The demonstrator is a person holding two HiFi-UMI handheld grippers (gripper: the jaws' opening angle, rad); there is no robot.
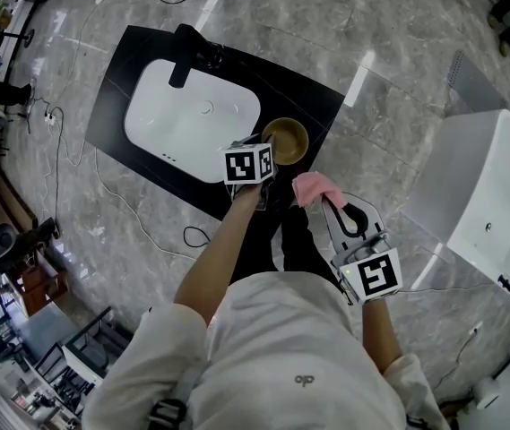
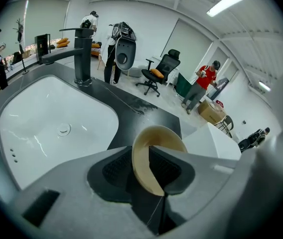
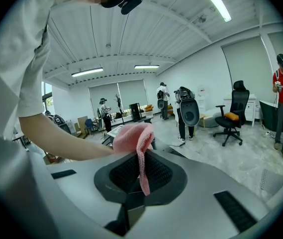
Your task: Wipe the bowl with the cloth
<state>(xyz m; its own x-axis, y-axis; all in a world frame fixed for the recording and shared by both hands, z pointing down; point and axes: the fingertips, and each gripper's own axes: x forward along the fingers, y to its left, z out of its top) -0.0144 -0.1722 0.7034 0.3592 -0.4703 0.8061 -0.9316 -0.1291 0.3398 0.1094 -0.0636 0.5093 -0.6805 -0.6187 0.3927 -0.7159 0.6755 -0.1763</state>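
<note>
With the left gripper (image 2: 143,159): jaws part-way apart, straddling the left rim of the tan bowl (image 2: 140,151), one pad outside the wall and one inside. Looks a loose fit rather than a pinch, though hard to be sure from this angle. Stands mouth up on the black counter (image 1: 317,97), just right of the white sink (image 1: 192,115). Farther left, the black tap (image 2: 83,54), well apart from both tools.

Over to the right gripper (image 3: 142,178): clamped on the pink cloth (image 3: 131,136), a thin strip nipped between the pads and the bulk bunched above the tips. Held in the air just beside the bowl on its right, near but not touching.

As for progress: cloth secured, bowl reached, both tools close together over the counter. No contact between cloth and bowl at this moment, so no wiping under way.

Left to do, by the look of it:
- take a firmer hold on the rim to steady the bowl;
- carry the cloth across and down into the mouth;
- rub round the inside wall and the rim;
- possibly the outside too.
</note>
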